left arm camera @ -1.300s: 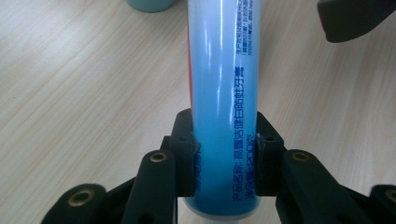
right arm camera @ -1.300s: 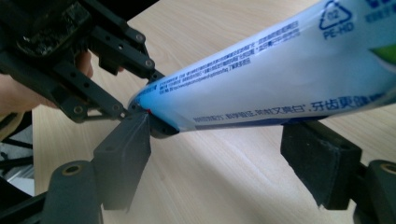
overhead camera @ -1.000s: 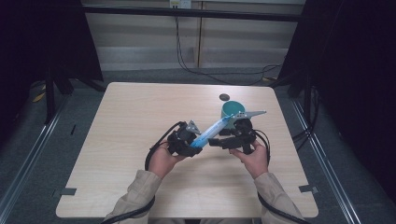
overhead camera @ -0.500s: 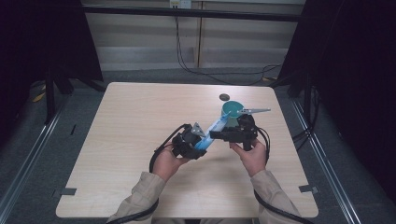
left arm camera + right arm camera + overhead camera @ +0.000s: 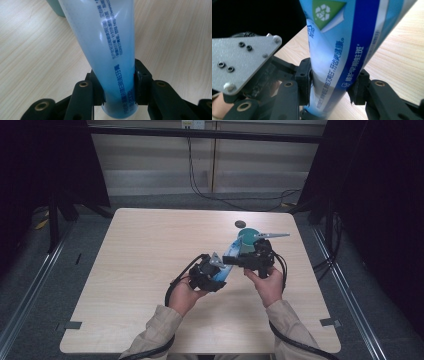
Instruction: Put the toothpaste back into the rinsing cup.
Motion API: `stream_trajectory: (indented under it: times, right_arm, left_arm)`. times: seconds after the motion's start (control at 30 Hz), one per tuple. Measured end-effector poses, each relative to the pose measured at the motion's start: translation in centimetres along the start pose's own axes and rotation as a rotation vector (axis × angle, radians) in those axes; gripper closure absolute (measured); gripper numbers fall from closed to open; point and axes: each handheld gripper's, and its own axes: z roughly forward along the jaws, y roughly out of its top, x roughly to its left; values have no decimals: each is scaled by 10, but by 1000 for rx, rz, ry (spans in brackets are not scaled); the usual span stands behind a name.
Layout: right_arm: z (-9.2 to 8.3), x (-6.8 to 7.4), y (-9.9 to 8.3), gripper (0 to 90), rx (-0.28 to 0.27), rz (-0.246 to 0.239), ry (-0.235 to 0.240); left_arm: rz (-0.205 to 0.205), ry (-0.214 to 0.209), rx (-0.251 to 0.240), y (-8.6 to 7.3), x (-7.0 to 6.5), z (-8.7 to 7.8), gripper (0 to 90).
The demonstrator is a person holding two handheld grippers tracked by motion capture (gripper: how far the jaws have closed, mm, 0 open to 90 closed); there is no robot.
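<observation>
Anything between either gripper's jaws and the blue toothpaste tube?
Nothing visible. The left gripper is clamped directly on the translucent blue plastic toothpaste tube near one end, and the right gripper, whose jaws have just been closing, has its pads against the tube's printed body, above the light wooden table.

Chinese print is carried by the toothpaste tube (image 5: 337,50): in the right gripper view, white characters reading 牙齿更健康 are seen mid-frame, with a white recycling sign on a green triangle at the top. In the left gripper view, small blue characters run along the tube (image 5: 110,50), too fine to be read.
</observation>
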Motion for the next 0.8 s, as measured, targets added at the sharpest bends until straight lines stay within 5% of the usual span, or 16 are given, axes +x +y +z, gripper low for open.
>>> stream_trajectory:
  times: [0.2,0.33,0.53,0.8]
  right_arm:
    - [-5,-2,0,730,-2,2,16]
    - [-12,1,3,741,-6,-53,-27]
    - [-25,1,9,741,-22,-91,-67]
    - [-32,2,12,744,-21,-123,-98]
  left_arm:
    - [-21,-27,-49,-1,0,3,589]
    - [-66,-33,-68,-3,10,-6,326]
    - [-59,-18,-62,-18,17,-14,252]
    - [-104,-6,-44,-46,24,-11,198]
